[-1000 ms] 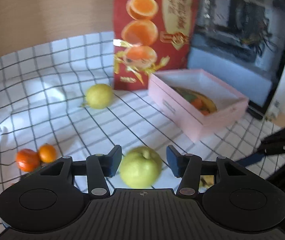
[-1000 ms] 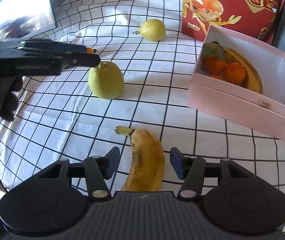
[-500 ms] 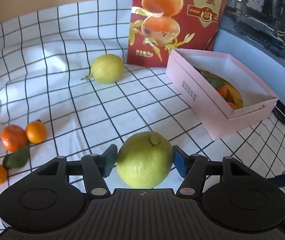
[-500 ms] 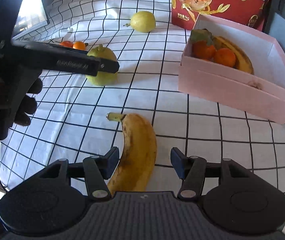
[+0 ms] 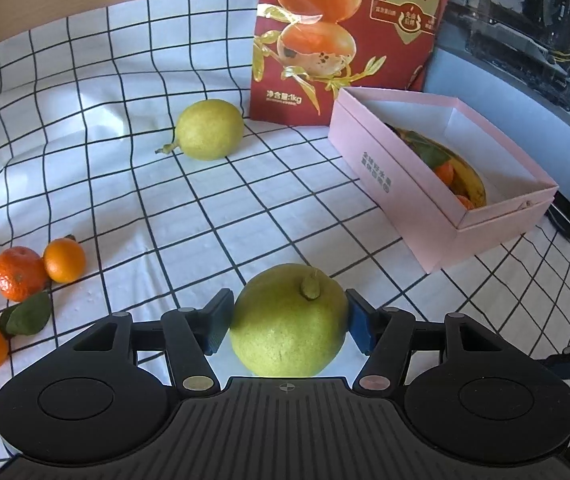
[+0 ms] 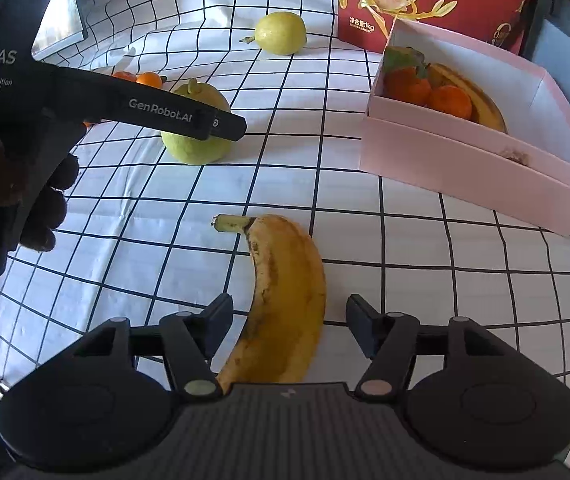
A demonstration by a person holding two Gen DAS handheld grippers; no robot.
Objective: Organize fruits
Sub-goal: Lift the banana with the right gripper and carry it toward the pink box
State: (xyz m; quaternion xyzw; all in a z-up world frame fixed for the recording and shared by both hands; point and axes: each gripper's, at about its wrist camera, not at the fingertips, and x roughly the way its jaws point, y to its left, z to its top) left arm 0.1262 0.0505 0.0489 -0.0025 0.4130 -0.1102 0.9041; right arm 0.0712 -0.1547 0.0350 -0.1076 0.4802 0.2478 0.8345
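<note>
Left gripper (image 5: 289,322): pads flank the pear (image 5: 288,320), seemingly touching; grip unconfirmed.
Right gripper (image 6: 288,326): spread around the banana (image 6: 281,304), not touching.
Box (image 5: 417,196): well apart.
Risk: round pear may roll off an off-centre squeeze.

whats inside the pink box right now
The pink box holds a banana along the far side, two orange fruits and a green leaf. Whatever lies beneath them, and behind the near wall, is hidden.
</note>
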